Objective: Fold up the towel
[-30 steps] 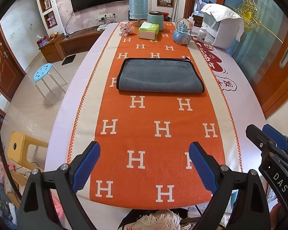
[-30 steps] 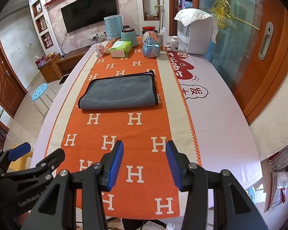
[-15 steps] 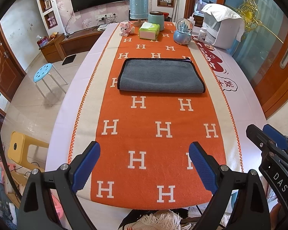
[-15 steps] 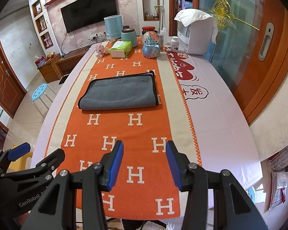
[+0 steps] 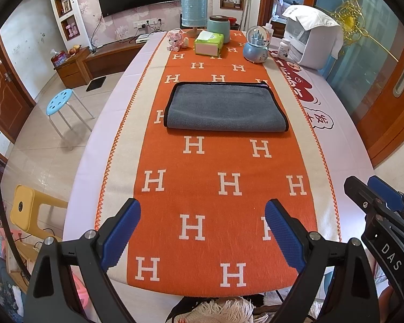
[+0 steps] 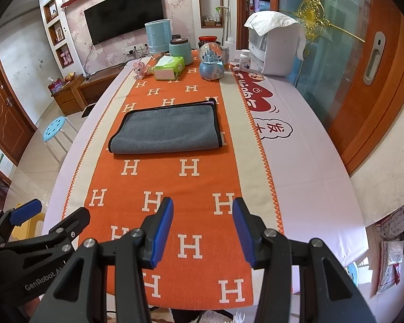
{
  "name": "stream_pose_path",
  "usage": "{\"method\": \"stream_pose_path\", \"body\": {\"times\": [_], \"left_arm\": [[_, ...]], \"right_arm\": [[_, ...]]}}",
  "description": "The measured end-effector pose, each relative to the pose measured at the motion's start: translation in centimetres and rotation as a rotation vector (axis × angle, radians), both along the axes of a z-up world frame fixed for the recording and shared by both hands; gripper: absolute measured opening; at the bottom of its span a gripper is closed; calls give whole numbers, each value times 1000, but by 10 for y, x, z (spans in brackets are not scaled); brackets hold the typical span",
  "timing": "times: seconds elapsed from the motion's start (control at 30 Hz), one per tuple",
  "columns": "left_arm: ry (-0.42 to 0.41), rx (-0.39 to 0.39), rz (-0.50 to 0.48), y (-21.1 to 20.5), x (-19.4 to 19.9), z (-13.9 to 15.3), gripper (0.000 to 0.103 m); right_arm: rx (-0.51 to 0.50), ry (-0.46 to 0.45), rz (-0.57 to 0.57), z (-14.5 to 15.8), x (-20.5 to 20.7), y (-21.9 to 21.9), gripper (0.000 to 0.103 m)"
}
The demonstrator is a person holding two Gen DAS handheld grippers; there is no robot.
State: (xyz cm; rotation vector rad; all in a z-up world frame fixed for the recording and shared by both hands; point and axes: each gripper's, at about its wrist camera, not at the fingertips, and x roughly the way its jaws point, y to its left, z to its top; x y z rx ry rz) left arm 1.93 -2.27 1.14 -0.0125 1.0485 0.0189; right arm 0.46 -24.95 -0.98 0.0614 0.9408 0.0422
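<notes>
Holding both grippers over the near edge of the table point(image 5: 94, 145), I have nothing gripped. My left gripper point(image 5: 202, 231) has its jaws spread wide; my right gripper point(image 6: 202, 231) is parted less, also empty. The gray towel point(image 5: 225, 107) lies folded flat on the orange runner point(image 5: 229, 188), toward the table's far end and well apart from both grippers. Beyond it, at the far edge, stand a tissue box point(image 5: 209, 43) and a snow globe point(image 5: 256, 44).

Tissue box point(image 5: 209, 43), snow globe point(image 5: 256, 43), blue stool point(image 5: 59, 100)
</notes>
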Motion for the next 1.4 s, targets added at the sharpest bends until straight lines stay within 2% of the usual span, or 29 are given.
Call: {"method": "stream_pose_path", "body": {"times": [1.4], "left_arm": [[0,-1,0,1,1,0,93]], "right_arm": [[-3,2,0,0,3,2,46]]}}
